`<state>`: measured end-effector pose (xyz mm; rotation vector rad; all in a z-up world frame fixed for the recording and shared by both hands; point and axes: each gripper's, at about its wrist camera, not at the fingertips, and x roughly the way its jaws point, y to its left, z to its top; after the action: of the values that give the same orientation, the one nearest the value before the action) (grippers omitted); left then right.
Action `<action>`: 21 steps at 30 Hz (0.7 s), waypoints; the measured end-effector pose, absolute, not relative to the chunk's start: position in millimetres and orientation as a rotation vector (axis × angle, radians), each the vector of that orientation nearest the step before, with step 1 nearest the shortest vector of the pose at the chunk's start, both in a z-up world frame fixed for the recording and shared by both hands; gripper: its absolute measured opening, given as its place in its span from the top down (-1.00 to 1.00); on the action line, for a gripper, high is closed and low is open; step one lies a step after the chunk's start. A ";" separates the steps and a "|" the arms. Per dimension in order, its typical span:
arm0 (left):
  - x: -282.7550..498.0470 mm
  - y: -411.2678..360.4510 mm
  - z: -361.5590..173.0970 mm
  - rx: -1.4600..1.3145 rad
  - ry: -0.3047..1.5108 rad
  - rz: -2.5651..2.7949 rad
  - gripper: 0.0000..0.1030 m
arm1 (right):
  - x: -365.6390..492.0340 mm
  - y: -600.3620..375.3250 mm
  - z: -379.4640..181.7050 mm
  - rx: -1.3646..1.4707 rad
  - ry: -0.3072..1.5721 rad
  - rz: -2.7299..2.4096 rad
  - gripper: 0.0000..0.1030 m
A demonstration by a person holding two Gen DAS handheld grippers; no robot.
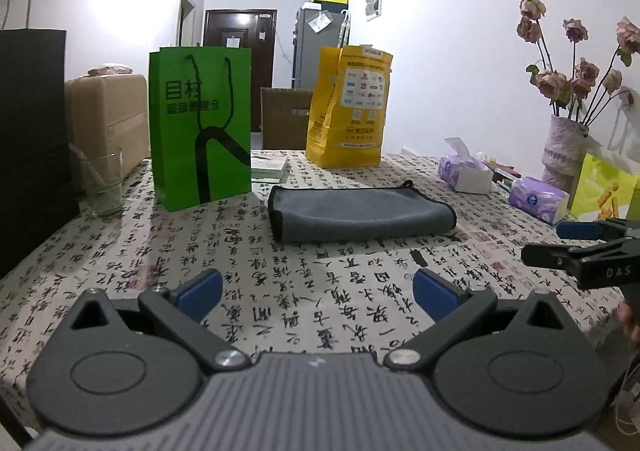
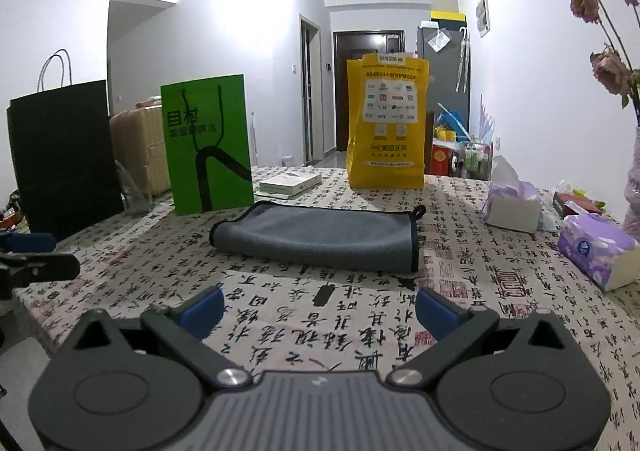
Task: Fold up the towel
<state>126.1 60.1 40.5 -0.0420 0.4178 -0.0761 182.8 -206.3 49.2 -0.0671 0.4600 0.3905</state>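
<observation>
- Calligraphy-print cloth covers the worktop (image 1: 120, 251), with a green paper bag (image 1: 200, 123) and a yellow paper bag (image 1: 348, 107) standing at the back.
- Grey towel (image 1: 360, 217) lies flat mid-worktop, already doubled over by the look of it, long axis running left-right across both views.
- Left tongs (image 1: 316, 291) and right tongs (image 2: 318, 311) are both spread wide, holding nothing, well short of the towel's near edge.
- Neither looks clearly nearer; I'd guess each goes for its own end.

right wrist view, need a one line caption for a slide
Open right gripper hovers short of a folded grey towel lying on the calligraphy-print tablecloth.
</observation>
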 end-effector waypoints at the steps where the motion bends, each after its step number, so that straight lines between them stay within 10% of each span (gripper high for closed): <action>1: 122.9 60.9 40.4 -0.043 0.416 -0.072 -1.00 | 178.3 -205.6 49.1 -0.068 0.456 0.391 -0.99; 21: 52.6 39.9 14.9 -0.023 0.466 -0.025 -1.00 | 83.2 -217.7 38.1 -0.008 0.476 0.403 -1.00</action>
<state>52.6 39.9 14.9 -0.0234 0.4662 -0.0253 83.2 -217.7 38.1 -0.0083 0.4759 0.4027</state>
